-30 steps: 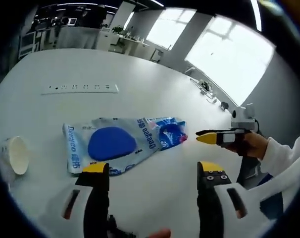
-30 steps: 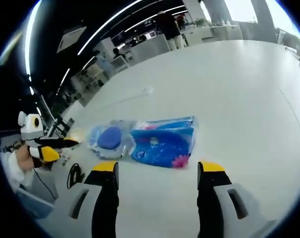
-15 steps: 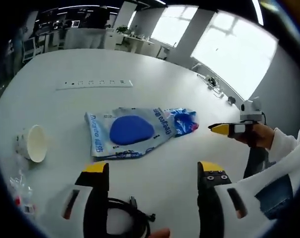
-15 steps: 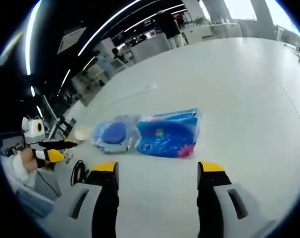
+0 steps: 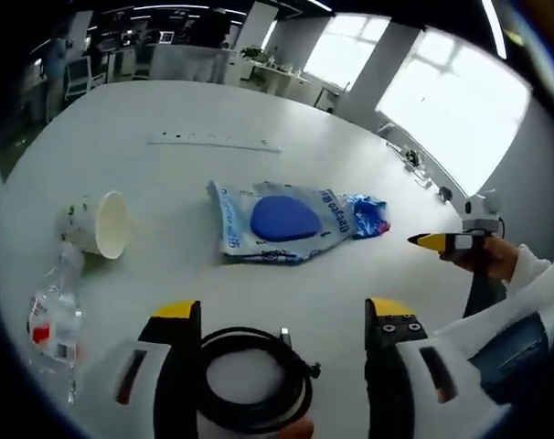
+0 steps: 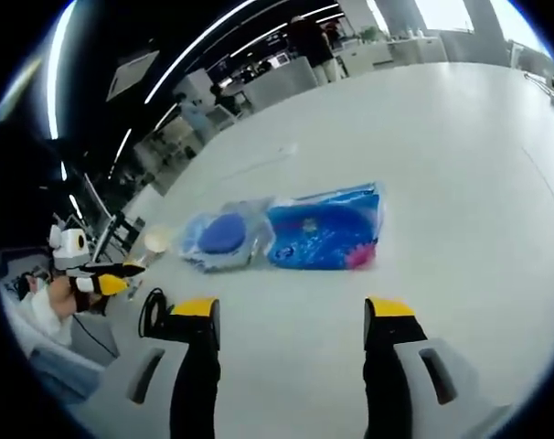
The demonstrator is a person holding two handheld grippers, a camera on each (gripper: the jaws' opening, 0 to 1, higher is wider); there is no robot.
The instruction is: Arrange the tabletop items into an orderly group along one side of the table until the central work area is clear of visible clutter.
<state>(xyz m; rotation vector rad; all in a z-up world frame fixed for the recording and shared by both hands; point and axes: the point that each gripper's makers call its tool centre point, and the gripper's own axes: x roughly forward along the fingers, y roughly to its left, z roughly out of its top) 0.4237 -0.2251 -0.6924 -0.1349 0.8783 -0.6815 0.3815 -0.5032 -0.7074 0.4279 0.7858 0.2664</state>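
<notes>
Between my jaws: left gripper gapes wide, empty, above the black cable coil; right gripper equally wide, holding nothing.
Cable risk: I judge the springy, glossy loops could unwind or snag if I pinch one strand.
Blue packet: mid-table, crinkly, slick film; likely to slide away.
Paper cup: left, tipped over, light; may roll.
Plastic bottle: near left, clear, crumpled.
Table: smooth white.
</notes>
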